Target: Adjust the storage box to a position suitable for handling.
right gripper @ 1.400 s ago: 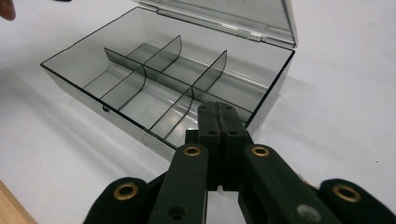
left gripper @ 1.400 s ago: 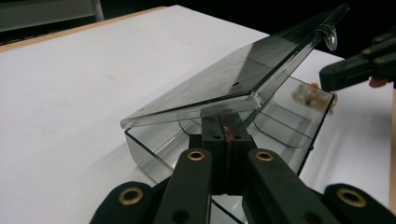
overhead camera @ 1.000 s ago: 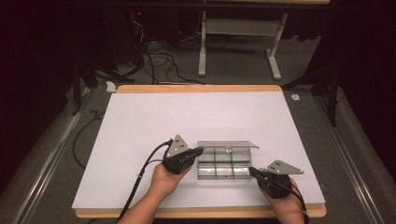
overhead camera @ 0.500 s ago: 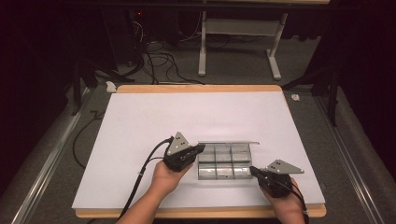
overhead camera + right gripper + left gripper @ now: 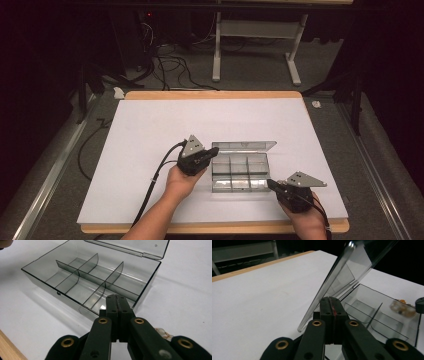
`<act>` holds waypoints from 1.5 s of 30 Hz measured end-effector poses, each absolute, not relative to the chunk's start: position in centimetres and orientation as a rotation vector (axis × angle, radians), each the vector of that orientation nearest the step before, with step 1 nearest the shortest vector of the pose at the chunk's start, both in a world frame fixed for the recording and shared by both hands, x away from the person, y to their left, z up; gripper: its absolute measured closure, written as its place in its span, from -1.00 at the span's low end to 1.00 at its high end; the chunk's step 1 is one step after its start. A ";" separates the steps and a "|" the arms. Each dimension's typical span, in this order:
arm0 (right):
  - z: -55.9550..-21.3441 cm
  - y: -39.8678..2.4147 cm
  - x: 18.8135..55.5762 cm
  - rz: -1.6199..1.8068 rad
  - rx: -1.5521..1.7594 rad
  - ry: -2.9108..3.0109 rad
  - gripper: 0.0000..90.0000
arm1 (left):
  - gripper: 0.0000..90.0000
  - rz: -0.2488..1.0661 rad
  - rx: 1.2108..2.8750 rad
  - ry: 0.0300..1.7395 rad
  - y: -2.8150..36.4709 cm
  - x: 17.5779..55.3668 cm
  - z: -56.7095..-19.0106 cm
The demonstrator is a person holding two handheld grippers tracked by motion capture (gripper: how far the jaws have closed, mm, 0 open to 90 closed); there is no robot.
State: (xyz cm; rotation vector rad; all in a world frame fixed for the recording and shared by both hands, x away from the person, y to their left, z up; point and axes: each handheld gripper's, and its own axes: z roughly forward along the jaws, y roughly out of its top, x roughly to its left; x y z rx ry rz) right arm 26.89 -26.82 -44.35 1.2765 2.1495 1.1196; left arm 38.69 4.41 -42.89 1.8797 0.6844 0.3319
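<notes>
A clear plastic compartment box (image 5: 239, 188) sits on the white table near its front edge, its lid (image 5: 245, 146) standing open at the far side. My left gripper (image 5: 216, 150) is shut and empty, its tips right beside the left end of the raised lid (image 5: 347, 272); I cannot tell whether they touch it. My right gripper (image 5: 270, 183) is also shut and empty, pointing at the box's front right corner (image 5: 147, 282). The compartments (image 5: 75, 275) look empty. A small beaded piece (image 5: 162, 332) lies on the table just under the right gripper.
The white sheet (image 5: 150, 130) covers a wooden-edged table (image 5: 210, 94). Cables (image 5: 160, 65) and a white desk frame (image 5: 250, 30) stand on the floor beyond the far edge. A metal rail (image 5: 45, 185) runs along the left side.
My left gripper has edged slightly toward the far side at the box's left end, and the lid looks swung a little further back. The right gripper has stayed still.
</notes>
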 end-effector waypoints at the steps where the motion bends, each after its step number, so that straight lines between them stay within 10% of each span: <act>1: -44.4 -26.9 26.9 1.118 1.276 2.151 1.00 | 0.99 0.333 1.881 0.685 4.4 38.8 -43.0; 45: -44.6 -27.3 26.6 1.131 1.291 2.143 1.00 | 0.94 0.365 1.904 0.755 4.0 40.8 -46.4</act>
